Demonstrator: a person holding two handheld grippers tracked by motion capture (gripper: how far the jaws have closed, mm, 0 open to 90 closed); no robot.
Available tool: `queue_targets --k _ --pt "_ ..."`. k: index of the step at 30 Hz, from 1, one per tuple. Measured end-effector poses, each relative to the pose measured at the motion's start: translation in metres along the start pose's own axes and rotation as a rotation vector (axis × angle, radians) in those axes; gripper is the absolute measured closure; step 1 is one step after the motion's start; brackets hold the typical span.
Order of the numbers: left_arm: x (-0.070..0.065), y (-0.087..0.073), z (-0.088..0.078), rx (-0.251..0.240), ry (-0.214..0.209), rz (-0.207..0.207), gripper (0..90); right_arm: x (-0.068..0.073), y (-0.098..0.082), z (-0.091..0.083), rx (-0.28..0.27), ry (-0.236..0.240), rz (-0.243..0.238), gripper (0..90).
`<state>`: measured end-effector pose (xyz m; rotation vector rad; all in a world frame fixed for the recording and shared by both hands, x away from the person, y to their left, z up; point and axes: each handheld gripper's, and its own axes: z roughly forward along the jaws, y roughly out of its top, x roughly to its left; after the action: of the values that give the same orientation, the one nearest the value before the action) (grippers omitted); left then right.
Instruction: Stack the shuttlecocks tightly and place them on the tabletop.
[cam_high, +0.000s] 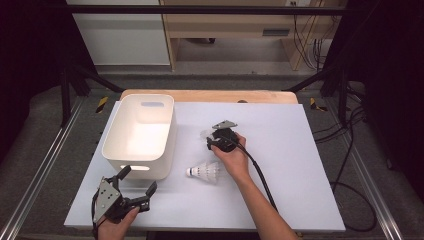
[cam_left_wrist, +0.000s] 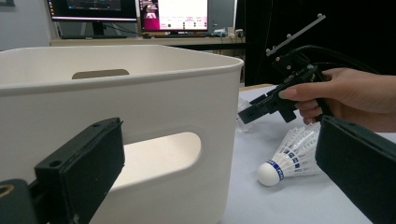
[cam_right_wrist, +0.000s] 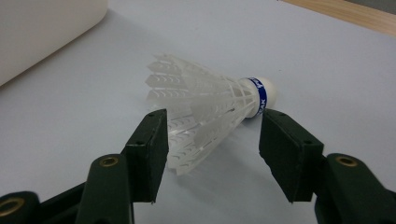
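While the right gripper (cam_right_wrist: 212, 149) straddles a shuttlecock (cam_right_wrist: 205, 100) at center frame of the right gripper view, its jaws stand partly apart, pads not yet pressing on the feather skirt. No grip so far. In the high view that shuttlecock (cam_high: 205, 134) sits mid-frame just right of the white bin (cam_high: 141, 135), mostly hidden under the right gripper (cam_high: 214, 141). A second shuttlecock (cam_high: 204, 171) lies below it, nearer the bottom of the frame, cork pointing left. Left gripper (cam_high: 137, 184) rests lower left by the bin's near wall, jaws wide open, nothing between them.

Likely step: pinch this shuttlecock, then carry it to the bin. To do it well, close gently; the skirt looks flimsy and will likely crush. Better to shift toward the cork (cam_right_wrist: 264, 91) end at right, then squeeze. Keep low on the white table (cam_high: 280, 150) and lift straight.
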<state>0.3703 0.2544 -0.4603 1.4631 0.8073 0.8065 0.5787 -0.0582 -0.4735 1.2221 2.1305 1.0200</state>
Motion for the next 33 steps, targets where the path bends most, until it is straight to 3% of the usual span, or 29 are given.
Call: queue_targets --k 11,27,33 --pt "0.0 0.0 0.001 0.004 -0.004 0.003 1.7 -0.004 -0.001 0.001 -0.007 -0.022 0.034 60.4" --pt "0.0 0.0 0.001 0.004 -0.003 0.005 2.0 -0.009 -0.005 -0.001 0.013 -0.038 -0.014 87.6" --pt "0.001 0.0 0.0 0.004 0.0 0.002 2.0 -0.012 -0.007 -0.003 0.009 -0.025 -0.03 90.0"
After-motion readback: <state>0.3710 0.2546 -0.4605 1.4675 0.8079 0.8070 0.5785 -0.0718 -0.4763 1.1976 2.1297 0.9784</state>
